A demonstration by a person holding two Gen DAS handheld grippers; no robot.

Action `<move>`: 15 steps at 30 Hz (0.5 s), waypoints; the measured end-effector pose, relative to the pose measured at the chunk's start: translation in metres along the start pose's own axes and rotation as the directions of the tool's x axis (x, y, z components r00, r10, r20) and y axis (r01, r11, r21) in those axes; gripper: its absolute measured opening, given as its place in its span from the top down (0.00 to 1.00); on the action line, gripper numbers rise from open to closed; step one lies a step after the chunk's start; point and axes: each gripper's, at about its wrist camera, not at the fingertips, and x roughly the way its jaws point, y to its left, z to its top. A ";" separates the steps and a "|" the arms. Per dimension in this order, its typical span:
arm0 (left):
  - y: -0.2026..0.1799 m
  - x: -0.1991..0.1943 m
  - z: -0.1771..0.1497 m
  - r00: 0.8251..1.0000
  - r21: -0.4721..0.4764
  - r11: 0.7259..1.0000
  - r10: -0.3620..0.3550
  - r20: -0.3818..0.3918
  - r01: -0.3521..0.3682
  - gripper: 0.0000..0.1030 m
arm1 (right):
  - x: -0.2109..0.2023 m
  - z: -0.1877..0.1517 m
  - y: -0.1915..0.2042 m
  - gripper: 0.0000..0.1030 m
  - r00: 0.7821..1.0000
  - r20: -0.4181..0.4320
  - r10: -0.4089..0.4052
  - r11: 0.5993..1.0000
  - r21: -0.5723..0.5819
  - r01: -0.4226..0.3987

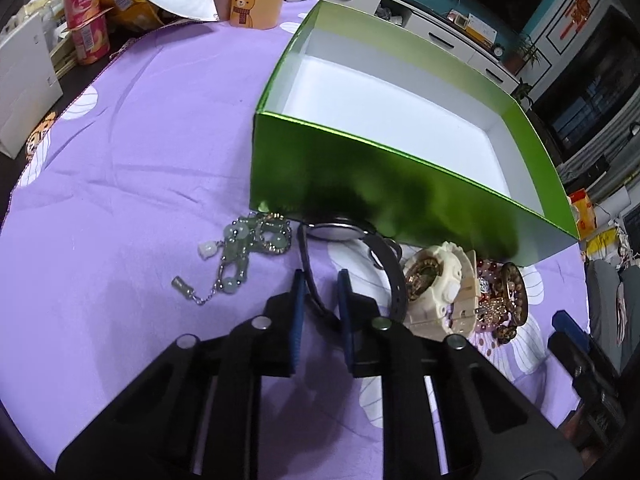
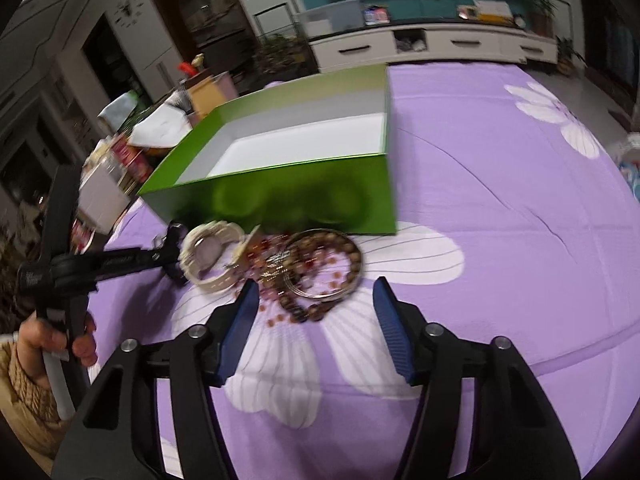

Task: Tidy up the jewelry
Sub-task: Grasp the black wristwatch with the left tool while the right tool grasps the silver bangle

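Strap of the dark watch (image 1: 320, 300) sits between your left hand-held gripper (image 1: 321, 280) fingers, narrowly parted; your right hand-held gripper (image 2: 314, 292) gapes wide near the beads (image 2: 320, 268).

Open purple cloth (image 2: 500, 208) right of green box (image 2: 280, 196); jewelry pile (image 2: 316, 268) crowding box front.

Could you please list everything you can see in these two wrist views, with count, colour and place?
box: one, green outside, white inside, nothing seen in it, on the cloth
cloth: one, purple with white flowers, covering the table
jade bracelet: one, pale green, left of the watches
dark watch: one, black strap, against the box front
cream watch: one, right of the dark watch
bead bracelets: a tangled pile, brown and red
left gripper: around the dark strap, gap visible
right gripper: open, near the bead pile
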 end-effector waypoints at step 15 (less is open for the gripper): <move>-0.011 -0.011 -0.013 0.999 0.114 0.993 0.017 0.046 -0.022 0.95 | 0.037 0.015 -0.016 0.92 0.991 -0.102 -0.082 0.993 0.072 0.090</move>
